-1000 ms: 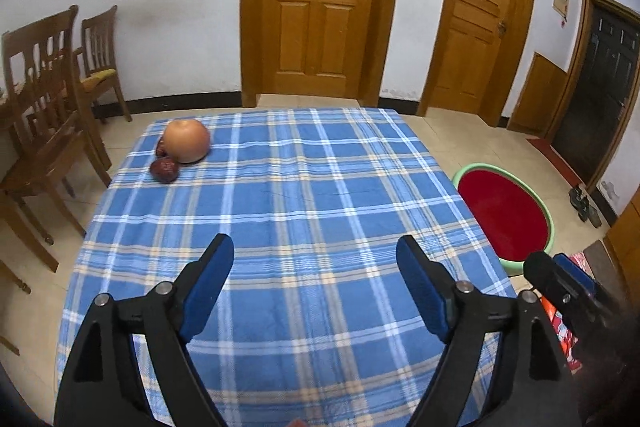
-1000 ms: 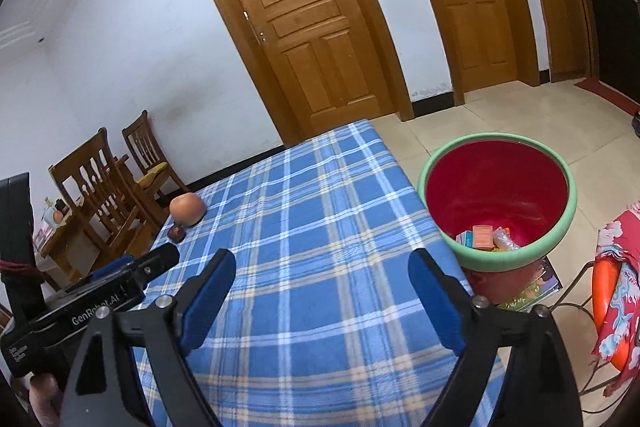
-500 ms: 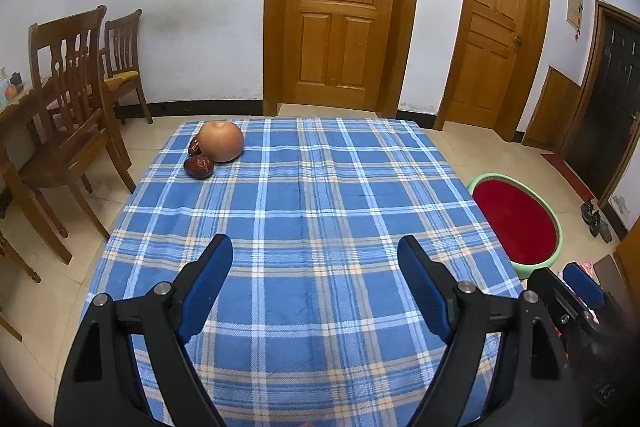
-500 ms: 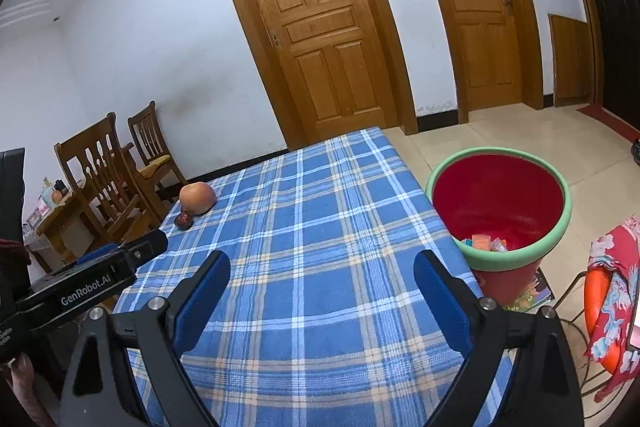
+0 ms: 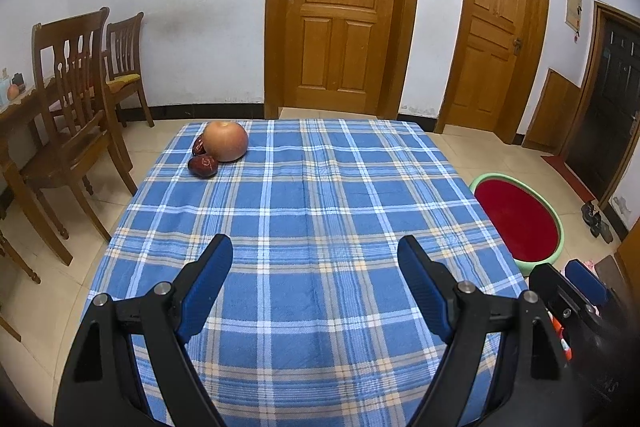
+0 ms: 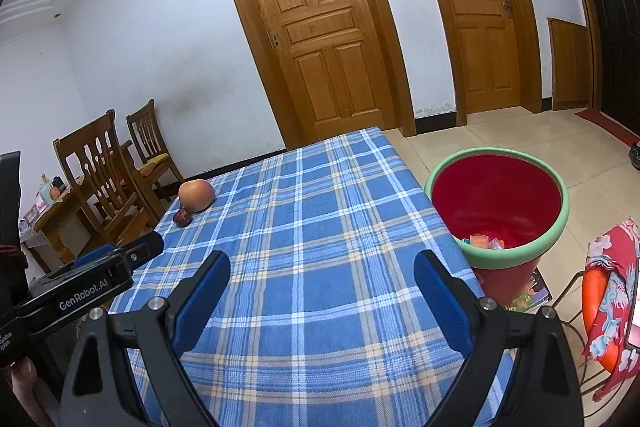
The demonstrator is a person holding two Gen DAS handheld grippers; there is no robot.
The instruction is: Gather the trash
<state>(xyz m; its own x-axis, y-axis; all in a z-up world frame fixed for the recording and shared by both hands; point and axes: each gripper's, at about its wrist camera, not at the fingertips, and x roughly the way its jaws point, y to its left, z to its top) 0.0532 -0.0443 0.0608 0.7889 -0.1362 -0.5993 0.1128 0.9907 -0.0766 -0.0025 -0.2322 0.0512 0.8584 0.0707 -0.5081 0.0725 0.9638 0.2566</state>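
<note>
A red bin with a green rim [image 6: 500, 211] stands on the floor at the table's right side, with several small colourful scraps at its bottom; it also shows in the left wrist view [image 5: 520, 219]. The blue checked tablecloth [image 5: 312, 211] covers the table. At its far left lie an orange-brown round fruit [image 5: 225, 140] and two dark red dates [image 5: 203, 165]. My left gripper [image 5: 315, 251] hangs open over the near part of the cloth, nothing between its fingers. My right gripper [image 6: 322, 263] is open too, holding nothing, over the near right part.
Wooden chairs [image 5: 76, 115] and a side table stand left of the table. Two wooden doors [image 5: 340, 11] are in the far wall, a dark door at the right. A red patterned cloth on a wire stand [image 6: 612, 291] sits right of the bin.
Both views have levelled out, the earlier tilt rolling away, and the fruit now sits a little further right in the left wrist view. Both grippers stayed open and empty.
</note>
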